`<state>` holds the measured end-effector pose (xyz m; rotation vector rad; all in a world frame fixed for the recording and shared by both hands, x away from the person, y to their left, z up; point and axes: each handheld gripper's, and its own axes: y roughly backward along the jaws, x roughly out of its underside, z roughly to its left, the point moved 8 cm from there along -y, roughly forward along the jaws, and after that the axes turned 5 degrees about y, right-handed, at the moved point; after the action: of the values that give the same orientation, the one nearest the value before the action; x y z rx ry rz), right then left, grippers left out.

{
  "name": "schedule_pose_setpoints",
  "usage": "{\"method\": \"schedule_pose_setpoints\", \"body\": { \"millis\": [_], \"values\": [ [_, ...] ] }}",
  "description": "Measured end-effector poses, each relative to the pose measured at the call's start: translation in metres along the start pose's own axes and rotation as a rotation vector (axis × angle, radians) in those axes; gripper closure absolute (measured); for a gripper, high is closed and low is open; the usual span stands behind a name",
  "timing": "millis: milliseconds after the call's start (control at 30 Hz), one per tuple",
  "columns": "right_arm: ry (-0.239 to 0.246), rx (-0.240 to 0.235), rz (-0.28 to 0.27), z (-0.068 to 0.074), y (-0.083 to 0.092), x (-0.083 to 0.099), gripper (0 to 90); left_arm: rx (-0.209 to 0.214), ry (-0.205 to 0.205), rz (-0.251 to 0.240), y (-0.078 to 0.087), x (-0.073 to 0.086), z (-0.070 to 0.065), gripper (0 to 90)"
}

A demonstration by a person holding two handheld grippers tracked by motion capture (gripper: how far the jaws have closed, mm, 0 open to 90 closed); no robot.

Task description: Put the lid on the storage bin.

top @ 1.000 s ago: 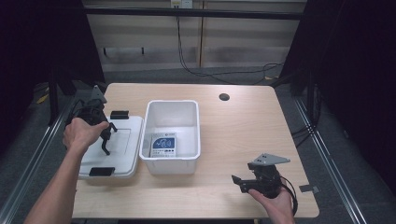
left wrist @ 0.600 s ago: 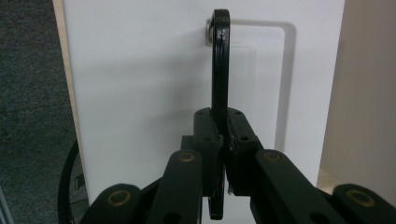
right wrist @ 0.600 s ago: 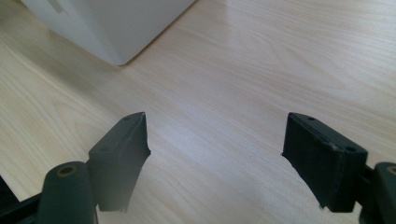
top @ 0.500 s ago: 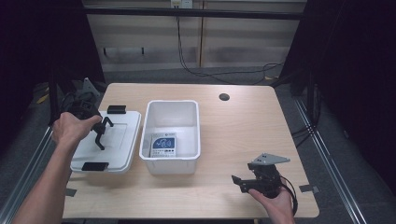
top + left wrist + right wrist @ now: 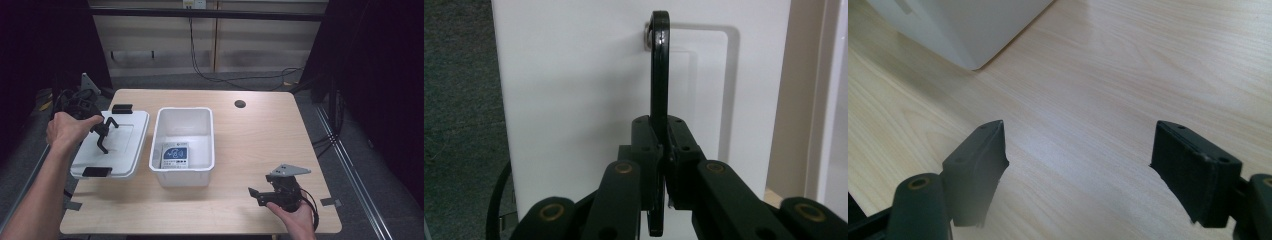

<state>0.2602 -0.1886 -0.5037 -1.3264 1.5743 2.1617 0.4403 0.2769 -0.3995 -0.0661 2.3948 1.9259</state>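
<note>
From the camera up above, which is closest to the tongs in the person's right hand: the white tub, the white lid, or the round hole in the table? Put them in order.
From the right tongs:
1. White tub, mid-table, to their left.
2. Round hole, near the table's far edge.
3. White lid, beyond the tub on the left side.

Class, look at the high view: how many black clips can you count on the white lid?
2. One clip sits on the lid's far edge, the other clip on its near edge. The hand may hide more.
</note>
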Motion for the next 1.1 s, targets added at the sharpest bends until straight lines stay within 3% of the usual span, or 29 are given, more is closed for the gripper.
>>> {"method": "schedule_pose_setpoints", "body": {
  "millis": [600,900,1000,1100],
  "values": [
    [-0.008,0.001,-0.002,-0.001,0.0,0.0,20.2,0.017,-0.029,-0.007,0.027,-0.003,-0.014,85.0],
    [-0.007,0.0,0.004,-0.001,0.001,0.001,20.2,0.012,-0.061,-0.059,0.061,-0.005,-0.035,85.1],
    [-0.003,-0.001,0.002,-0.001,0.001,0.001,20.2,0.01,-0.067,-0.067,0.063,-0.005,-0.04,85.1],
    [-0.003,-0.002,0.003,0.0,0.0,0.001,20.2,0.033,-0.067,-0.065,0.063,-0.004,-0.044,85.1]
  ]
}}
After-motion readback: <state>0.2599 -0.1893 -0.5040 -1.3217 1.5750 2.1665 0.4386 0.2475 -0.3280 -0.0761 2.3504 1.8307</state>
